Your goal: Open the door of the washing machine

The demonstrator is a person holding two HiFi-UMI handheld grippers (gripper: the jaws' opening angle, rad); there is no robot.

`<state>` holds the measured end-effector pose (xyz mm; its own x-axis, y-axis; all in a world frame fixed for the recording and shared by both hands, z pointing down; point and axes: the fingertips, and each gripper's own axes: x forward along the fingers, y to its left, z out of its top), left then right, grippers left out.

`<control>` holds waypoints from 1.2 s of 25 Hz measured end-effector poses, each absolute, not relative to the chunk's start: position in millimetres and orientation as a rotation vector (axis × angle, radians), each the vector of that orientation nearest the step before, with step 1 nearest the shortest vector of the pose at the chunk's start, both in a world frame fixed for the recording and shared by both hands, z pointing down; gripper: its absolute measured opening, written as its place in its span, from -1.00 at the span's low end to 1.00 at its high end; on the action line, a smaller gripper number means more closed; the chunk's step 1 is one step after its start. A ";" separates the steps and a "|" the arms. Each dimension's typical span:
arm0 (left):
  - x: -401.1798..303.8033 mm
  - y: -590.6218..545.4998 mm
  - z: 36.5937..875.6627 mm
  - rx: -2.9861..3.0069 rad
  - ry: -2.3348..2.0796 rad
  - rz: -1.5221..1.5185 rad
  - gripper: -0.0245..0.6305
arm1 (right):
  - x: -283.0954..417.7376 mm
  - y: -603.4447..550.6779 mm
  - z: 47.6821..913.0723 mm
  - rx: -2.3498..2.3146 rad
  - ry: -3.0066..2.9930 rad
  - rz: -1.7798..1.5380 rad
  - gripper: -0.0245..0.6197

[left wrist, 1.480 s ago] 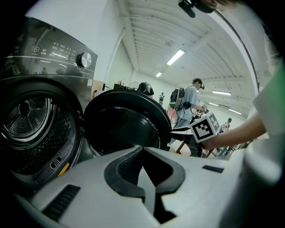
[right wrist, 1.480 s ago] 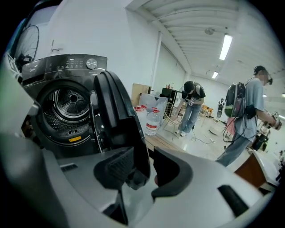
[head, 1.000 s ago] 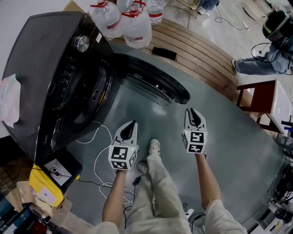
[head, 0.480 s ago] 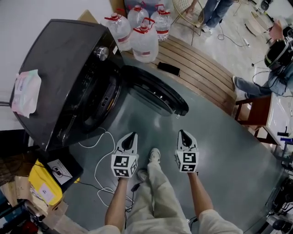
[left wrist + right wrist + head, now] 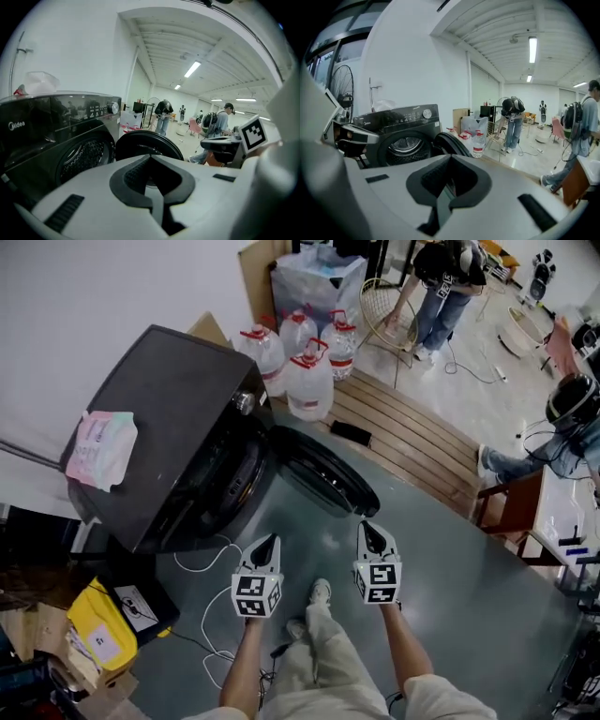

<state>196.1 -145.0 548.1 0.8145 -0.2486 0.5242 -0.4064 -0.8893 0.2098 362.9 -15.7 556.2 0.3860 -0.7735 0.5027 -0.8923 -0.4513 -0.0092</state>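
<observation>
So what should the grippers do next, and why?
Probably just rest: hold both grippers back and touch nothing. The door already hangs wide open off the washing machine, its drum showing. The left gripper and right gripper are both shut, empty and well clear of it, so the job looks done.

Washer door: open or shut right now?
Open: the door stands swung away from the washing machine, leaving the drum exposed.

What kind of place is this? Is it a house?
Probably a big workshop or test hall, not a house: a washing machine stands on bare floor, beside water jugs, under long ceiling lights.
</observation>
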 end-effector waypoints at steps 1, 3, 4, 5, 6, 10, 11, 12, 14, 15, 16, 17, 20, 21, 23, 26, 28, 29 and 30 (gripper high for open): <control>195.3 -146.9 537.2 2.694 -0.504 0.706 -0.90 | 363.0 -18.3 544.9 2.387 -1.477 0.636 -0.93; 194.4 -152.2 516.0 2.713 -0.513 0.689 -0.90 | 363.3 -23.4 523.5 2.390 -1.491 0.609 -0.93; 194.7 -155.3 505.7 2.722 -0.519 0.678 -0.90 | 363.8 -25.9 513.3 2.389 -1.498 0.595 -0.93; 195.1 -158.4 495.7 2.731 -0.525 0.667 -0.90 | 364.5 -28.2 503.5 2.387 -1.506 0.579 -0.93; 195.5 -161.2 485.8 2.740 -0.534 0.654 -0.90 | 365.5 -29.8 493.8 2.387 -1.513 0.562 -0.93; 191.1 -164.0 449.9 2.761 -0.557 0.612 -0.90 | 363.6 -25.3 457.1 2.403 -1.519 0.521 -0.93; 188.2 -163.2 442.2 2.765 -0.560 0.608 -0.90 | 361.0 -23.6 448.3 2.405 -1.520 0.511 -0.93; 185.4 -162.6 434.7 2.770 -0.562 0.605 -0.90 | 358.0 -22.8 438.8 2.404 -1.522 0.496 -0.93; 181.3 -162.3 419.6 2.784 -0.563 0.600 -0.90 | 352.8 -23.1 418.4 2.404 -1.526 0.459 -0.93; 180.2 -162.0 412.0 2.792 -0.562 0.595 -0.90 | 351.1 -23.4 408.0 2.407 -1.529 0.442 -0.93; 178.4 -160.9 405.0 2.799 -0.561 0.592 -0.90 | 349.1 -23.1 398.1 2.411 -1.531 0.427 -0.93; 175.3 -158.9 398.9 2.806 -0.563 0.589 -0.90 | 346.2 -22.0 389.5 2.414 -1.533 0.415 -0.93; 166.4 -154.6 381.4 2.820 -0.575 0.570 -0.90 | 339.7 -17.5 369.3 2.436 -1.543 0.394 -0.93; 164.2 -153.3 375.4 2.823 -0.580 0.562 -0.90 | 338.4 -15.0 363.2 2.442 -1.545 0.389 -0.93; 158.9 -148.8 365.0 2.831 -0.586 0.552 -0.90 | 334.4 -6.8 352.7 2.448 -1.547 0.382 -0.93; 155.5 -146.2 349.6 2.859 -0.592 0.538 -0.90 | 332.7 4.1 341.4 2.461 -1.544 0.371 -0.93; 152.8 -143.8 341.3 2.869 -0.603 0.532 -0.90 | 331.9 11.9 338.6 2.463 -1.541 0.374 -0.93; 149.0 -139.6 339.5 2.867 -0.607 0.533 -0.90 | 329.4 18.8 339.0 2.459 -1.538 0.382 -0.93; 145.7 -136.2 337.5 2.865 -0.612 0.531 -0.90 | 327.6 24.9 338.8 2.457 -1.536 0.387 -0.93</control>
<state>145.7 -136.2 337.5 0.8529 -0.3636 0.3747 -0.4219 -0.9027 0.0843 327.6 24.9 338.8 0.4200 -0.8441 0.3334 -0.9013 -0.4310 0.0445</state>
